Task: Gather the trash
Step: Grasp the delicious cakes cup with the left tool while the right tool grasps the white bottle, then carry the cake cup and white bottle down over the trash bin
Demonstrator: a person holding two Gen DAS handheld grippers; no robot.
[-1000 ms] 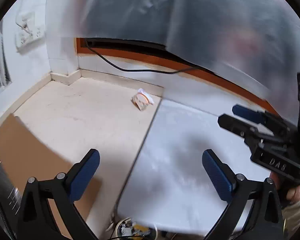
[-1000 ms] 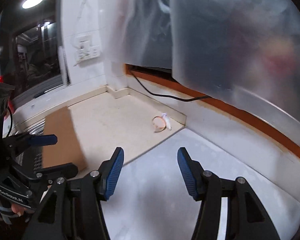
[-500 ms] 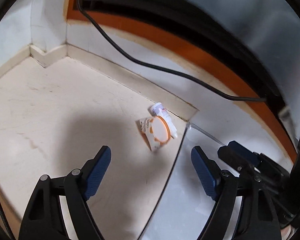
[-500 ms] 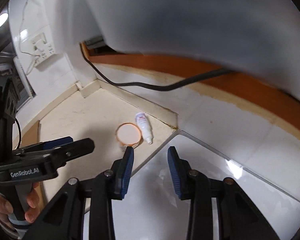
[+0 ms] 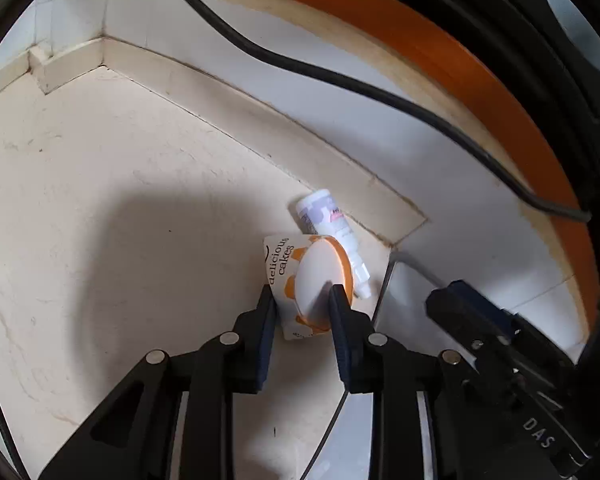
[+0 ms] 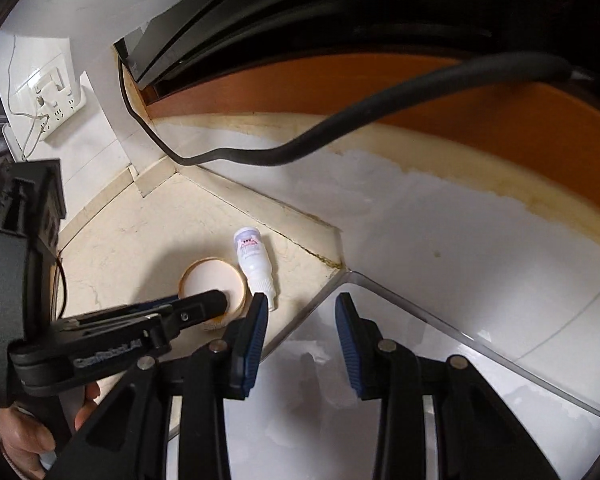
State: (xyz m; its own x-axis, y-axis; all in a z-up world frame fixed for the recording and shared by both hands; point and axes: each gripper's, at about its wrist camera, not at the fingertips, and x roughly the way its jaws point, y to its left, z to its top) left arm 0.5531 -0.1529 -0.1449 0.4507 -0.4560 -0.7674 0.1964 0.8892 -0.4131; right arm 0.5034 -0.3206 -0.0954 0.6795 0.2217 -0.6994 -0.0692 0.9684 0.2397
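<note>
Cake cup (image 5: 300, 280) between closing left hand-held gripper (image 5: 302, 298) pads — small bottle (image 5: 332, 232) touching; right hand-held gripper (image 6: 300, 300) half-open, empty.

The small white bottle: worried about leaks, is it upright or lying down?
Lying down: the small white bottle rests on its side on the counter, nozzle end towards the camera.

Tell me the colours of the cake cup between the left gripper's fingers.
White with orange patches and an orange rim, on the cake cup; clearest in the left wrist view.
</note>
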